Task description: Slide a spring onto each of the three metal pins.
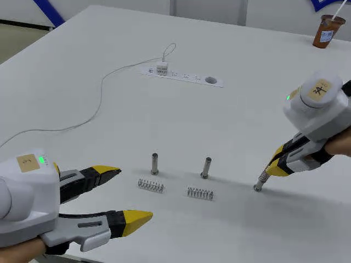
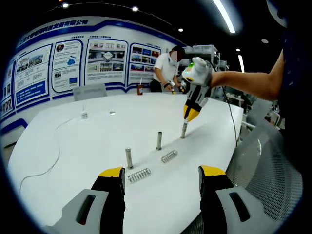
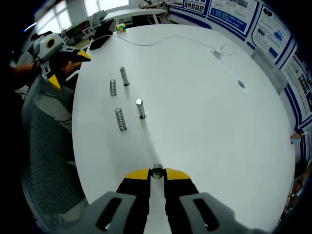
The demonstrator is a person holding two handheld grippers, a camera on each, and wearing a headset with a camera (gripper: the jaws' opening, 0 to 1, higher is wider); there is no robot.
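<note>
Head view, white table [image 1: 230, 120]. Right gripper [image 1: 272, 169] — angled down from the right edge, jaws pinched on a spring [image 1: 263, 176] sleeved over the rightmost pin [image 1: 258, 187]. Left gripper [image 1: 135, 193] — low at near left, held level, jaws spread wide, holding nothing. Left pin [image 1: 154, 163] and middle pin [image 1: 206, 167] stand upright and bare; left loose spring [image 1: 151, 185] and middle loose spring [image 1: 200, 193] lie flat just before them.

The closed yellow jaw tips of the right gripper [image 3: 157, 173] cover the shaft of the short upright steel pin [image 3: 157, 170] between them. In the head view they hide the top of the thin wire coil spring [image 1: 262, 178]. Behind its spread jaws, the left gripper [image 1: 135, 194] is cut off.
</note>
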